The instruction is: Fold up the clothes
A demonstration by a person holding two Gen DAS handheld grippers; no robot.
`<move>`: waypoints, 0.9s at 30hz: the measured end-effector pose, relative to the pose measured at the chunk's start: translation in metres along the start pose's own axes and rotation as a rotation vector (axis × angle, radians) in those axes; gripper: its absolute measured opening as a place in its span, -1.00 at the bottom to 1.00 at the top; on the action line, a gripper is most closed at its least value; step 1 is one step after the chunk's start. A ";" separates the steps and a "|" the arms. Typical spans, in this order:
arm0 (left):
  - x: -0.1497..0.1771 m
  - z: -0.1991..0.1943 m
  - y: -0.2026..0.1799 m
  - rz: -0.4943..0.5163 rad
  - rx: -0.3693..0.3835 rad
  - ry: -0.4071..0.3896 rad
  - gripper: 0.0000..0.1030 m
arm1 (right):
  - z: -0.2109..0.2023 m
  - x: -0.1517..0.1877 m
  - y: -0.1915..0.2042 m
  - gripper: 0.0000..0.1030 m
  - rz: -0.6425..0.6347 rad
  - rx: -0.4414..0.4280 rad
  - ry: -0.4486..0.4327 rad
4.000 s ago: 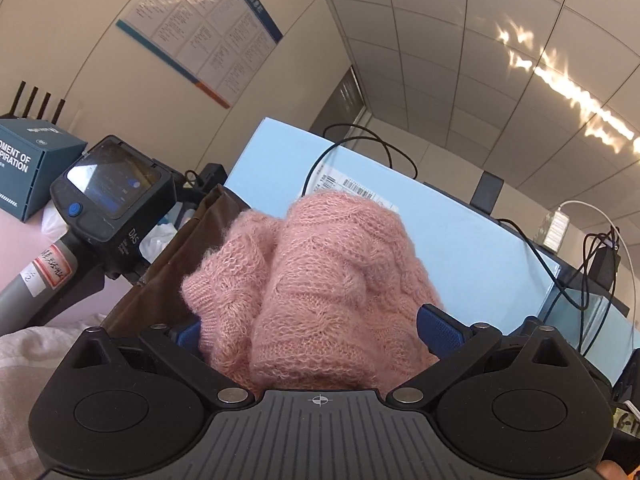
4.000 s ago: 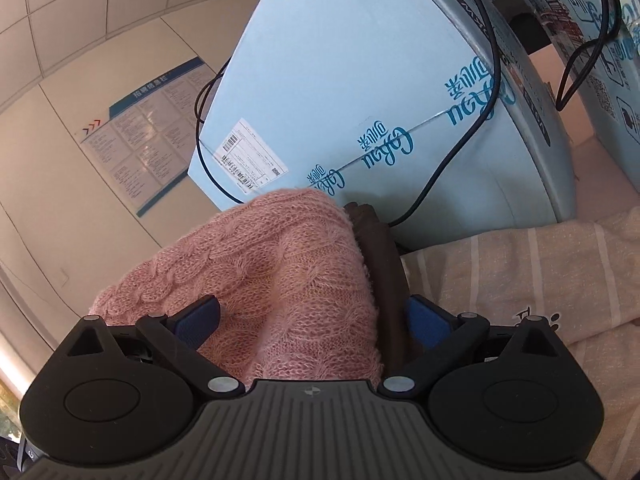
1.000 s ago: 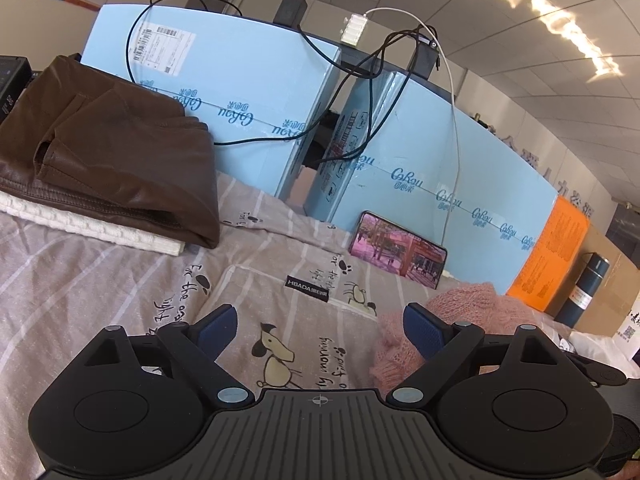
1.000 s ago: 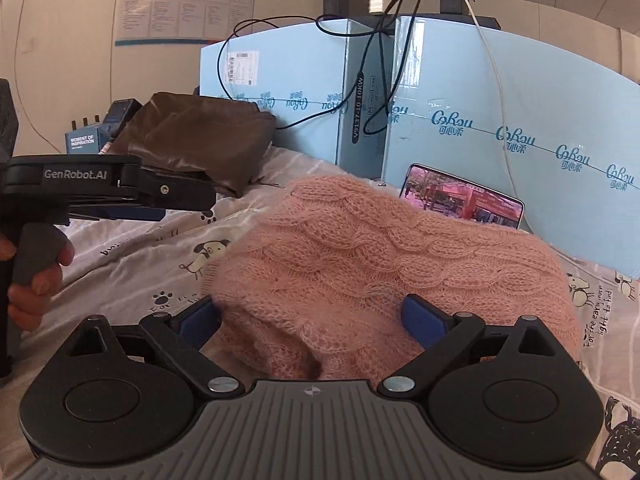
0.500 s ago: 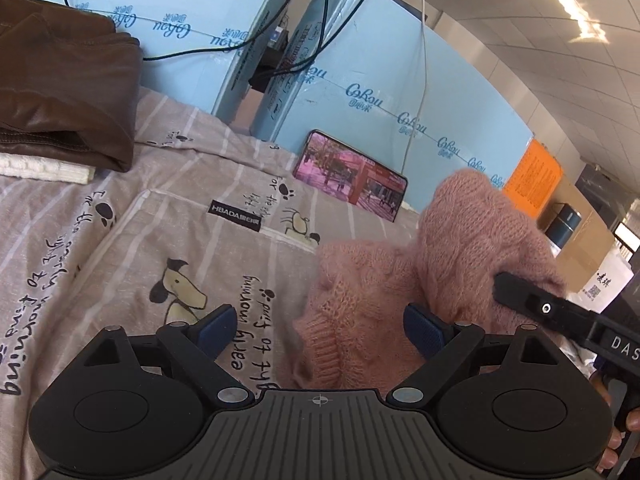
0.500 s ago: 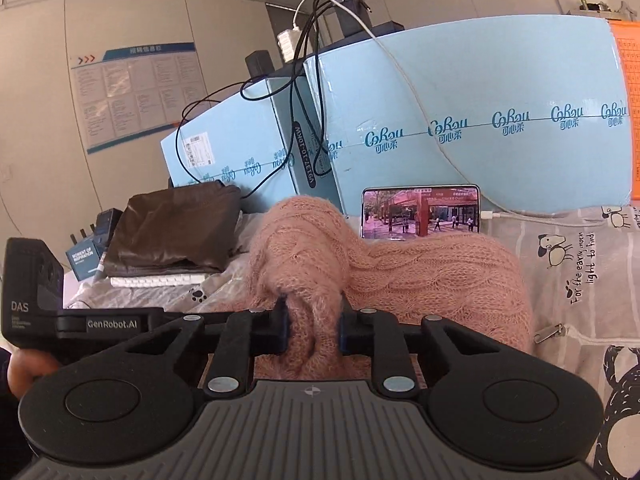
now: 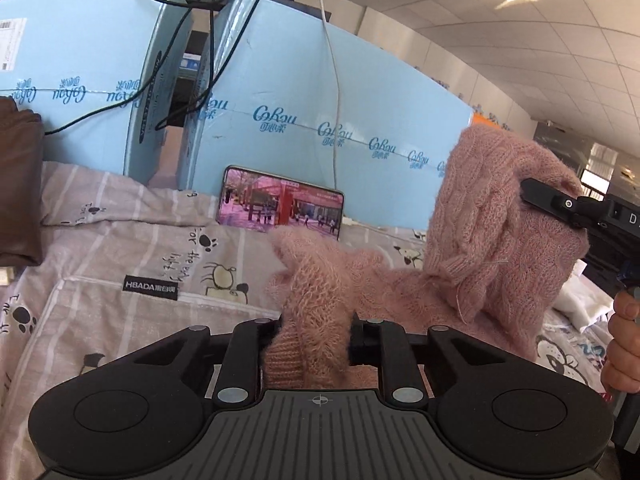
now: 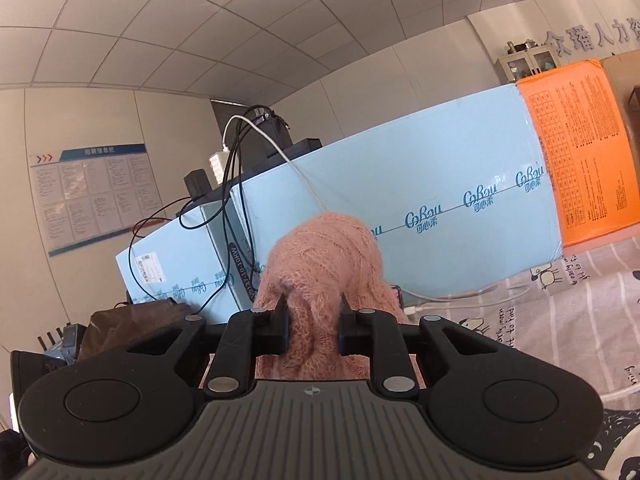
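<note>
Left wrist view: your left gripper (image 7: 314,334) at lower centre is closing, pads pinching a bunch of the pink cable-knit sweater (image 7: 472,248). The sweater stretches from there across the printed bedsheet (image 7: 120,248) to mid right, where your right gripper (image 7: 532,196) lifts its other end.

Right wrist view: the right gripper (image 8: 313,330) is clenched on sweater (image 8: 324,264) knit at centre frame, raised off the bed.

Step looks like pick-up before folding. Next you likely pull both ends apart, spread it flat.

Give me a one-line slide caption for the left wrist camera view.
Left gripper closing on a pink knit sweater over a printed bedsheet, right gripper lifting its far end.
</note>
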State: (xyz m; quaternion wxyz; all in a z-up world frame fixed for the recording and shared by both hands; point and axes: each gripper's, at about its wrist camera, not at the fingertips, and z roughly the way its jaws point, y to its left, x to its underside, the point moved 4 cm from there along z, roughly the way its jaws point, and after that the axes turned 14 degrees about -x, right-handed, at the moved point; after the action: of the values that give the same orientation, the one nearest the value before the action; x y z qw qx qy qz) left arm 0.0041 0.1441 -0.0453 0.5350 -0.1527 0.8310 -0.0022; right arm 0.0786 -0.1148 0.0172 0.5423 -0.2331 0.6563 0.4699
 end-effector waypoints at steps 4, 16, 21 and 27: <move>-0.019 -0.012 0.021 -0.019 -0.068 -0.092 -0.63 | -0.006 -0.018 -0.015 -0.67 -0.015 0.061 -0.065; 0.000 0.012 0.071 -0.024 -0.233 0.063 -0.54 | 0.003 0.044 -0.076 -0.69 0.013 0.348 0.275; 0.002 0.011 0.075 0.003 -0.336 0.072 0.21 | 0.003 0.051 -0.078 -0.27 -0.015 0.429 0.326; -0.016 -0.005 0.073 0.068 -0.361 -0.053 0.70 | -0.005 0.036 -0.057 0.43 -0.189 0.384 0.283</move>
State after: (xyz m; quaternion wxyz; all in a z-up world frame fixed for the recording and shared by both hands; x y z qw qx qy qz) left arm -0.0125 0.2171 -0.0409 0.5202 -0.2180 0.8082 0.1691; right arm 0.1118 -0.1371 -0.0373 0.5210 -0.2495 0.7781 0.2467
